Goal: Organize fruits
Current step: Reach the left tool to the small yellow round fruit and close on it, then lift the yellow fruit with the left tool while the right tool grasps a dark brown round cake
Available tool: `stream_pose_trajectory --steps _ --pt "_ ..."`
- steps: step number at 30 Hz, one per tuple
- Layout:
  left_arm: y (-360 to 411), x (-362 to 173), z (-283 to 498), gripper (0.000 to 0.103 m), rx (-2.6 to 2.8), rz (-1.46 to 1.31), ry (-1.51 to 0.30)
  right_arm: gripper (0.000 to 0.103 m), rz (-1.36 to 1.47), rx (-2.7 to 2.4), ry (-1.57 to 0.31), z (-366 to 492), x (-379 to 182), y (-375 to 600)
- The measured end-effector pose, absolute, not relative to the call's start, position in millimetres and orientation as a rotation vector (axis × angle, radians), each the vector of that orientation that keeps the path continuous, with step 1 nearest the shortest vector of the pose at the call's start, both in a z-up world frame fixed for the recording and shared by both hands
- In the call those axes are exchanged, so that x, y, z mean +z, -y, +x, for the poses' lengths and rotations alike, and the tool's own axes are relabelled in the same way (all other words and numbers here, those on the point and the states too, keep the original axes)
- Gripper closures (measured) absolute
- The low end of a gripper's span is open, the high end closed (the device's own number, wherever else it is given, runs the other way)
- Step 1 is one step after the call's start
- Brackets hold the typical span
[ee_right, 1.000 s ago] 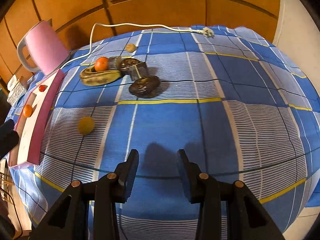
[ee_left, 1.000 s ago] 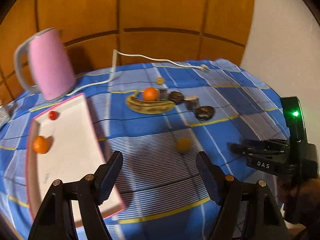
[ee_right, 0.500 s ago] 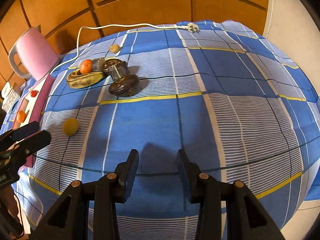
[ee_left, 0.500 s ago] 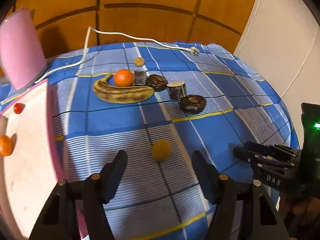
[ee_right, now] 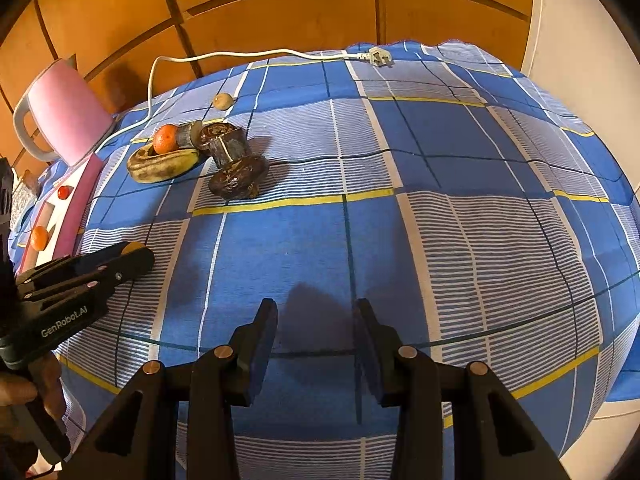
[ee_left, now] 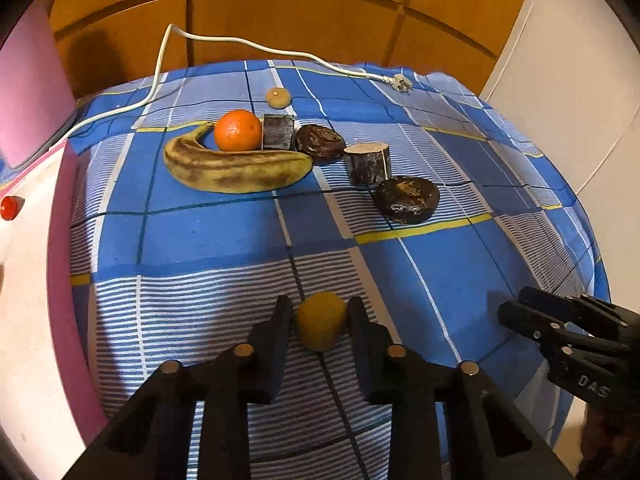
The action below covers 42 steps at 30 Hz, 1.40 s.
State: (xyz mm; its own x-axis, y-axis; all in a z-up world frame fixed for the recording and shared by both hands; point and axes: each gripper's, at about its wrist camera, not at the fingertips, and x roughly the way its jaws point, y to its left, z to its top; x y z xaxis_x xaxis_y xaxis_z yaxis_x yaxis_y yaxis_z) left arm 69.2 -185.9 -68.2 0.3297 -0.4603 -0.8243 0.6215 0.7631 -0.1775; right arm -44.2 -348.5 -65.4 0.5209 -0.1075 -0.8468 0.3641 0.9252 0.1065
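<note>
A small yellow fruit (ee_left: 320,322) lies on the blue checked cloth with my left gripper (ee_left: 320,312) shut on it, a pad pressed to each side. Farther back lie a spotted banana (ee_left: 236,170), an orange (ee_left: 237,130), two dark round fruits (ee_left: 407,199) and two dark cut stubs (ee_left: 368,162). A small tan fruit (ee_left: 278,97) sits alone behind them. The pink-rimmed white tray (ee_right: 80,200) at left holds a small orange (ee_right: 39,238) and a red fruit (ee_right: 63,192). My right gripper (ee_right: 316,312) hangs open over bare cloth, nothing between its fingers.
A pink kettle (ee_right: 68,116) stands behind the tray, and its white cord (ee_left: 280,46) runs along the back of the table to a loose plug (ee_right: 378,56). Wooden panels rise behind the table. The cloth drops off at the right and front edges.
My left gripper swung right from the tray and down to the yellow fruit, then closed its wide jaws onto it. The right gripper kept still.
</note>
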Motion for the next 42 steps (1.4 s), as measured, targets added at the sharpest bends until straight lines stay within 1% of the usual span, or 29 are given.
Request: stream_pose_trajectory --steps 8,14,16,17,18,29,31,38,42 --pt "178.3 -71.3 62.0 0.076 -0.718 0.159 -0.979 0.063 0.272 -0.251 -0.988 -34.4 -65.6 343.3" --pt "177.8 -73.5 61.4 0.076 -0.726 0.157 -0.966 0.063 0.213 -0.117 -0.938 -6.9 -48.6 338.0" --pt "176.4 -74.3 60.8 0.076 -0.731 0.15 -0.959 0.05 0.167 -0.07 -0.929 8.4 -44.1 335.2" --pt "176.4 -74.3 61.1 0.076 -0.73 0.147 -0.959 0.039 0.153 -0.054 -0.931 14.3 -43.9 334.6" --pt "176.0 -74.2 61.5 0.076 -0.73 0.141 -0.961 0.036 0.141 -0.034 -0.94 23.7 -44.2 333.1" --pt "174.3 -75.4 60.3 0.076 -0.735 0.13 -0.946 0.037 -0.036 0.014 -1.056 79.5 -68.5 325.5" --pt "174.2 -75.2 59.6 0.076 -0.735 0.133 -0.944 0.05 -0.048 0.009 -1.066 83.8 -72.6 325.8" --pt "170.6 -67.1 61.9 0.077 -0.734 0.118 -0.965 0.051 -0.045 -0.02 -1.043 68.1 -71.8 321.9" --pt "155.3 -46.6 59.5 0.077 -0.737 0.077 -0.932 0.051 -0.013 -0.007 -1.033 49.0 -69.2 317.2"
